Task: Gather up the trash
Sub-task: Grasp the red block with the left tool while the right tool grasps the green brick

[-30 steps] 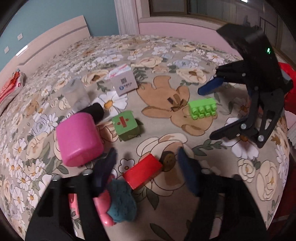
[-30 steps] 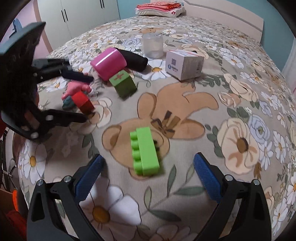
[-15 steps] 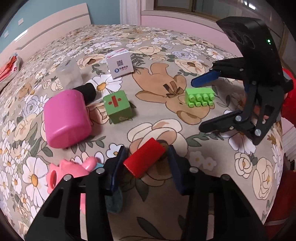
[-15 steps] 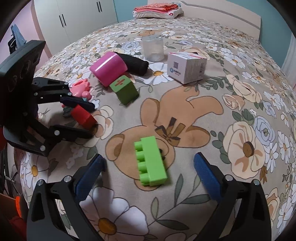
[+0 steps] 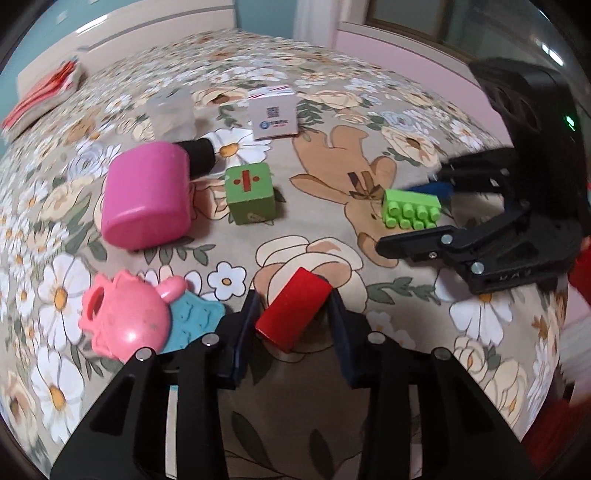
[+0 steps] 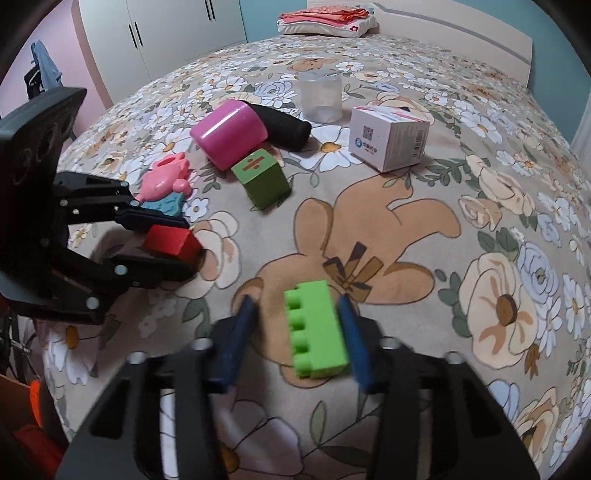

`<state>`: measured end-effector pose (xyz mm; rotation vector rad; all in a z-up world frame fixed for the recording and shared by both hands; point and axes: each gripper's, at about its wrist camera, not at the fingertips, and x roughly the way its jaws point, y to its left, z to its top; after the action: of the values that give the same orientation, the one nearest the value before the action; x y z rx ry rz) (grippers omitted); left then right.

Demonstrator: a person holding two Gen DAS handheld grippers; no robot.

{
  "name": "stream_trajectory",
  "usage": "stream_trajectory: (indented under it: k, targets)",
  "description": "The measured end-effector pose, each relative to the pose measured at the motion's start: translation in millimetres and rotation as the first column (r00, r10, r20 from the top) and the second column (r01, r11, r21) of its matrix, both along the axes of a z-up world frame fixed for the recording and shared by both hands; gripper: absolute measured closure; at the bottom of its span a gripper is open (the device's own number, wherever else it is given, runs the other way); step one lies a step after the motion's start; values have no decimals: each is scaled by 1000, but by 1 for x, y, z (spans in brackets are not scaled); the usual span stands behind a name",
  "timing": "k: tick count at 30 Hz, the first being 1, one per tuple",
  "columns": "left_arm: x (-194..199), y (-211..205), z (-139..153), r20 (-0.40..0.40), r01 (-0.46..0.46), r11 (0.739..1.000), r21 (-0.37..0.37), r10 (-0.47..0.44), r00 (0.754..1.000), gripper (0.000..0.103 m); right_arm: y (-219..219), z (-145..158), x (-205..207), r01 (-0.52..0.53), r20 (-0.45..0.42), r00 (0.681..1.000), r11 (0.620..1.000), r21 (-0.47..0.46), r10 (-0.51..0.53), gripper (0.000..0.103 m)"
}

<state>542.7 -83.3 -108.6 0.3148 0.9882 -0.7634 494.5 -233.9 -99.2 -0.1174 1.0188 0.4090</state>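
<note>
A red block point(image 5: 293, 310) lies on the floral bedspread point(image 5: 332, 110). My left gripper point(image 5: 293, 297) is closing on it, and both blue pads touch its sides. The right wrist view shows the same grip point(image 6: 186, 247) on the red block point(image 6: 170, 242). A green studded brick point(image 6: 316, 332) lies between the closing jaws of my right gripper point(image 6: 296, 301). The right pad is against the brick, while bedspread shows between the left pad and the studs. In the left wrist view the right gripper point(image 5: 397, 218) straddles the green brick point(image 5: 410, 210).
On the bed also lie a green cube point(image 5: 251, 194), a pink cylinder point(image 5: 146, 195) with a black handle, a pink toy point(image 5: 125, 317) on a blue piece, a clear cup point(image 5: 170, 110) and a white box point(image 5: 273, 116). Folded clothes point(image 6: 325, 18) sit by the headboard.
My left jaws have closed from wide apart onto the red block, and that gripper has rolled. My right jaws have swung in from fully open to close around the green brick.
</note>
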Motion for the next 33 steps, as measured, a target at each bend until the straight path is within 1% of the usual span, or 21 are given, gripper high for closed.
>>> stream_trajectory:
  k: [1,2,7,11,14,20,24,26,27,33]
  targets:
    - [-1,0,1,-1,-21,1000,-1,21,1000,65,0,1,-1,5,0,1000,1000,-4,-5,74]
    - [-2,0,1,-1,-40,999,-2,40,999,65,0,1,-3,11,-1,1000,1000,-8,-11,80]
    - [-11,1,6,-1,-107,994,3,107,994,65,-2,10,-14,39,7,999,999,-4,-39,80]
    - [-19,1,13,0,-151,988,19,151,989,65,-3,24,-31,48,26,999,999,-2,-48,80]
    - [-31,2,25,42,-174,984,18,174,984,65,-2,38,-42,49,42,998,999,-5,-49,80]
    - [-61,3,61,95,-203,979,0,202,975,65,1,69,-73,52,90,995,998,-18,-50,80]
    - [-87,4,93,137,-217,976,-20,218,966,65,6,94,-98,50,131,990,998,-24,-47,80]
    - [-98,5,104,154,-223,975,-23,224,962,65,8,107,-111,49,150,988,999,-24,-44,80]
    - [-108,6,114,171,-229,973,-24,229,958,65,9,112,-117,47,159,986,999,-23,-43,80]
    - [-152,15,149,225,-263,965,-21,261,939,65,20,147,-160,40,211,977,999,-16,-36,80]
